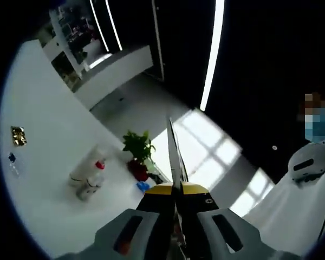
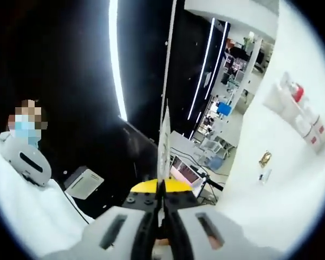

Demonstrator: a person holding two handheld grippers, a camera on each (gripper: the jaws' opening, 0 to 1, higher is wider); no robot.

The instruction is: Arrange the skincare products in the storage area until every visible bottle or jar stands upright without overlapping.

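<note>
white bottles (image 1: 89, 176) (red-capped), on white table (image 1: 43, 162)

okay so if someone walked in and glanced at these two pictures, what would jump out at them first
Probably the shut left gripper pointing across a white table, where skincare bottles cluster beside a potted plant. In the right gripper view, the shut right gripper points at a dark room with bright light strips.

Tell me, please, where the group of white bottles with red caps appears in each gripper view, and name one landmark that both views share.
Left gripper view: the bottles are at lower left on the white table, left of a green plant.
Right gripper view: the bottles are at upper right on the same table.
Shared landmark: a small gold item on the table, a short way from the bottles.
</note>
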